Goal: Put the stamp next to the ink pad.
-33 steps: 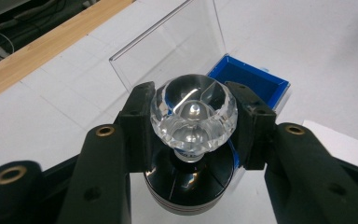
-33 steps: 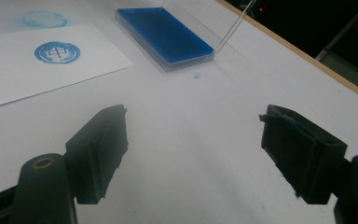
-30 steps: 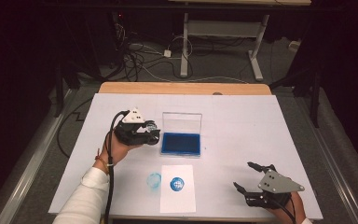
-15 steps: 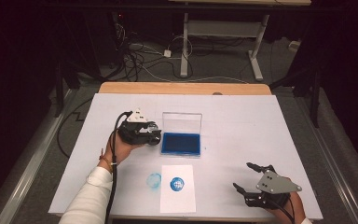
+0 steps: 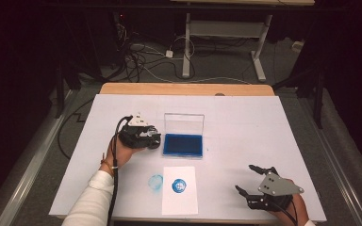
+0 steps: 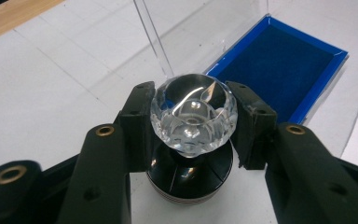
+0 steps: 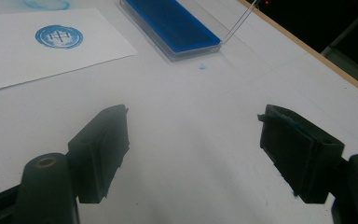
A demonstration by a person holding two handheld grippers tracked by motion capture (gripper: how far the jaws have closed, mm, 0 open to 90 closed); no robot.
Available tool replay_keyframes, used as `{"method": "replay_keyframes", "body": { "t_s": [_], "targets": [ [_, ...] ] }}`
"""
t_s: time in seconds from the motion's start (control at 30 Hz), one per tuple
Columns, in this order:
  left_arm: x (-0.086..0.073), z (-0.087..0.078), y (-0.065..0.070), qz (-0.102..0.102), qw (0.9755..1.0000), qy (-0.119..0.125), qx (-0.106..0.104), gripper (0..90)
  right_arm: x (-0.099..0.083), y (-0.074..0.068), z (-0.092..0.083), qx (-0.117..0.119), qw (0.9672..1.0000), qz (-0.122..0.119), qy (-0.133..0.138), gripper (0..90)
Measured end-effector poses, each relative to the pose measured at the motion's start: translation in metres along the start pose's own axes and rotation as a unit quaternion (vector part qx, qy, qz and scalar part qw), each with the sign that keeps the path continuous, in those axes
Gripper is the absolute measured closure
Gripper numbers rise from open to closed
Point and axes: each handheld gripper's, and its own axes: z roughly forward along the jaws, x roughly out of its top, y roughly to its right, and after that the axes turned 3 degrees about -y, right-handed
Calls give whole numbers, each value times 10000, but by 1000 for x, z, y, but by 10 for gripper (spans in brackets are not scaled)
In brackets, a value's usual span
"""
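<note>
A sheet of white paper (image 5: 180, 189) lies near the front edge of the white table (image 5: 245, 113), bearing a round blue stamp print (image 5: 179, 185). Just left of the paper, a fainter blue smudge (image 5: 156, 181) marks the tabletop. Beyond the table, well behind the paper, cables (image 5: 141, 52) sprawl on the floor beside a white desk frame (image 5: 226, 30).

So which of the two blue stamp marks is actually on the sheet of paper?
The crisp round blue stamp mark in the middle of the paper sheet. The fainter, smudged mark lies left of the sheet, directly on the table.
</note>
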Motion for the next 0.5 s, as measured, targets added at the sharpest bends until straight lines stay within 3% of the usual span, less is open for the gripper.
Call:
{"method": "replay_keyframes", "body": {
  "t_s": [0.5],
  "targets": [
    [-8, 4, -1, -68, 10000, -39, -8, 534, 0, 0, 0, 21, 10000, -18, -23, 236]
  ]
}}
